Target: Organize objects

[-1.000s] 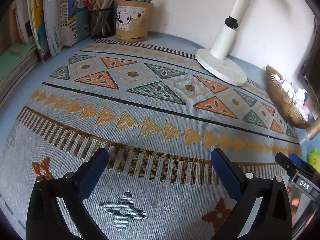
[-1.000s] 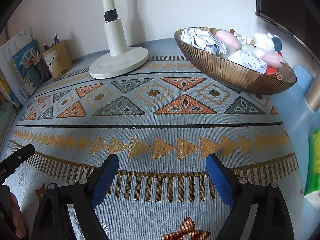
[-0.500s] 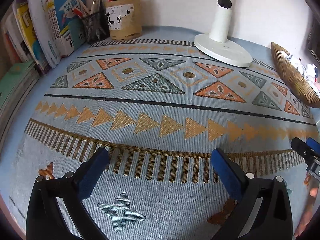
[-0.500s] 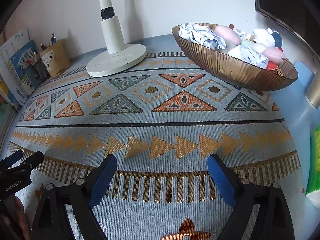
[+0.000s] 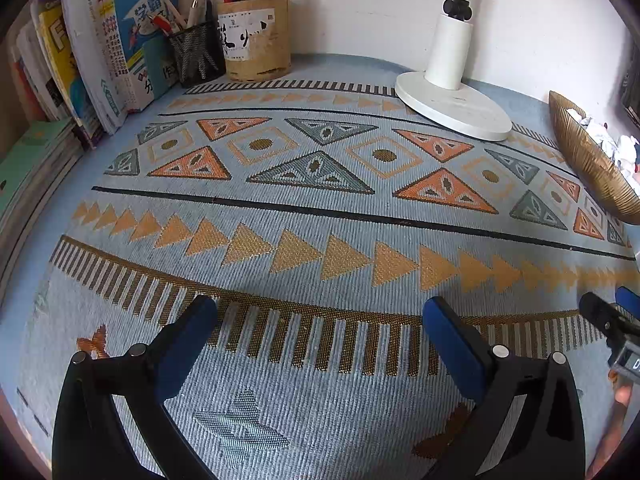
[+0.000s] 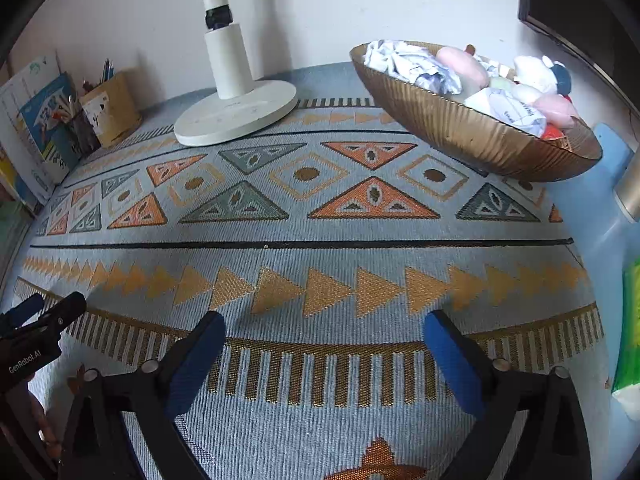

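Woven mat (image 5: 320, 216) bare mid-desk; clutter piled in gold bowl (image 6: 460, 136) to keep it clear. Left gripper (image 5: 320, 320), right gripper (image 6: 324, 332): jaws spread, right's just widened, gripping nothing.

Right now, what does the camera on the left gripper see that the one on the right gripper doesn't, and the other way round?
Only the left wrist view shows the flat stack of books at its left edge and the pens clearly standing in the black mesh pen cup.

Only the right wrist view shows what fills the gold ribbed bowl: crumpled paper, pink soft items, a white plush toy. It also shows a green packet.

Both show the patterned mat, white lamp base, tan pen holder, upright books, and each other's gripper; both stand open, empty.
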